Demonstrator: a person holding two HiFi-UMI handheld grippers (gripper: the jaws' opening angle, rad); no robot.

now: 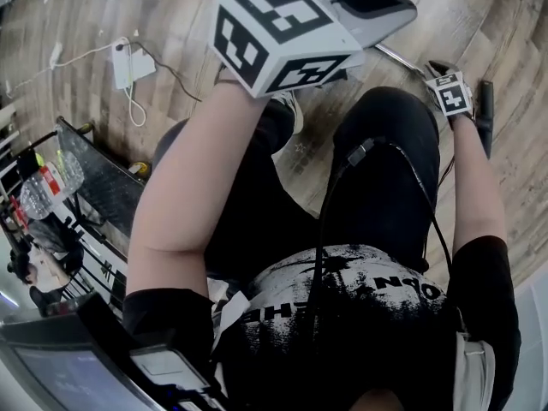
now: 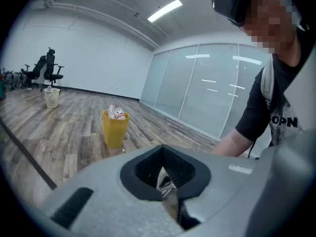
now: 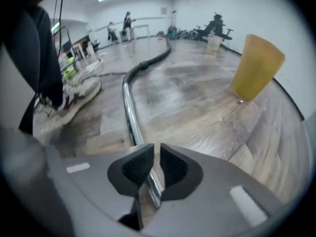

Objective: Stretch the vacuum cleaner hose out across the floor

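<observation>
The vacuum's chrome tube (image 3: 127,102) runs across the wooden floor and joins the black hose (image 3: 153,60), which trails away toward the far wall. My right gripper (image 3: 154,149) points down at the floor, its jaws nearly together, shut on the near end of that tube. In the head view the right gripper (image 1: 435,67) is at the far right, with the tube (image 1: 398,60) leading up to it and a black hose part (image 1: 485,114) beside it. My left gripper (image 1: 377,2) is held high at the top of that view. The left gripper (image 2: 163,154) is shut, with nothing held.
A yellow bin (image 3: 256,65) stands on the floor to the right of the tube; it also shows as the bin (image 2: 114,127). The person's shoe (image 3: 79,93) is left of the tube. A white adapter and cable (image 1: 128,62), a wire cart with bottles (image 1: 51,187) and a laptop (image 1: 77,366) lie at the left.
</observation>
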